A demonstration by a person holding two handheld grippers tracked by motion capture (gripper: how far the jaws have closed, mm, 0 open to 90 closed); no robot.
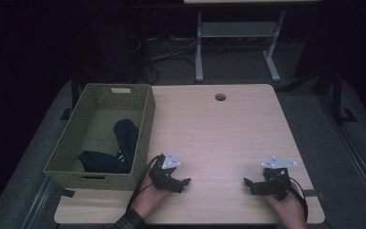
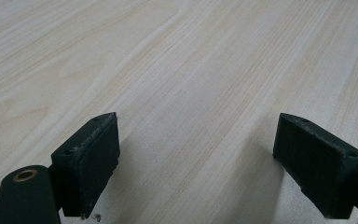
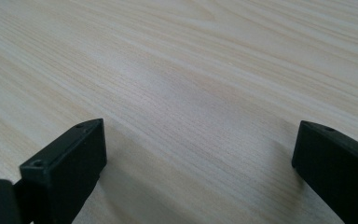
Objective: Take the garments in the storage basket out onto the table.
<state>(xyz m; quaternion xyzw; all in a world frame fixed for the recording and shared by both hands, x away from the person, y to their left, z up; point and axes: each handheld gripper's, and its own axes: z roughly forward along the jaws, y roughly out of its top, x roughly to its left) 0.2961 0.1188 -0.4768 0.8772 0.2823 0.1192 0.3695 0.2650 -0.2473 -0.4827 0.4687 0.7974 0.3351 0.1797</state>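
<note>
Two hands rest at the near edge of a light wooden table (image 1: 219, 129), each holding a black gripper. My left gripper (image 1: 185, 183) lies at the front left, pointing right, just beside the basket's near corner. My right gripper (image 1: 248, 183) lies at the front right, pointing left toward the other. In the left gripper view my left gripper (image 2: 196, 154) stands wide open over bare wood. My right gripper (image 3: 200, 163) is likewise open with nothing between its fingers. A woven green basket (image 1: 76, 143) on the table's left side holds dark folded cloth (image 1: 116, 150).
A round cable hole (image 1: 220, 97) sits near the table's far edge. Beyond the table stands a white desk frame (image 1: 238, 43) on a dark floor with cables. The table's middle is bare wood between the grippers and the far edge.
</note>
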